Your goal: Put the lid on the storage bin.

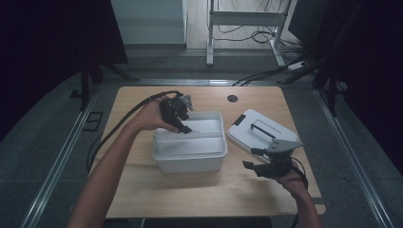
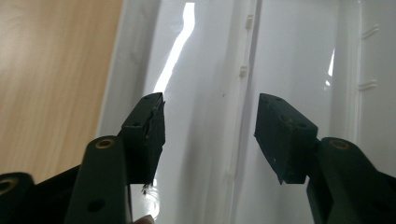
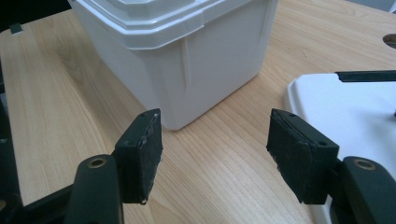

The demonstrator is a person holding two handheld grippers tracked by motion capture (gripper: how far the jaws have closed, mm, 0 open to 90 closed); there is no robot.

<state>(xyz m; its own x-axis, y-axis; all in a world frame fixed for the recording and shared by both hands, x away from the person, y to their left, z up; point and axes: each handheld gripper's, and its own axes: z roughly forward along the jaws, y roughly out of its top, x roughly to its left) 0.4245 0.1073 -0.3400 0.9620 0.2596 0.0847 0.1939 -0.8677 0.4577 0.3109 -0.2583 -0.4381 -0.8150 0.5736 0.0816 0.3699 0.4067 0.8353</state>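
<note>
A white plastic bin stands open in the middle of the wooden table; its side wall fills the upper part of the right gripper view. The bin's white lid, with a black handle, lies flat to its right, and an edge of the lid is in the right gripper view. My left gripper hangs open over the bin's left rim, looking down into the glossy white inside. My right gripper is open low over the table, right of the bin and at the lid's near edge, holding nothing.
A round cable hole sits in the table near its far edge. Bare wood lies between the bin and the near edge. Beyond the table stand a white frame's legs and loose cables on the floor.
</note>
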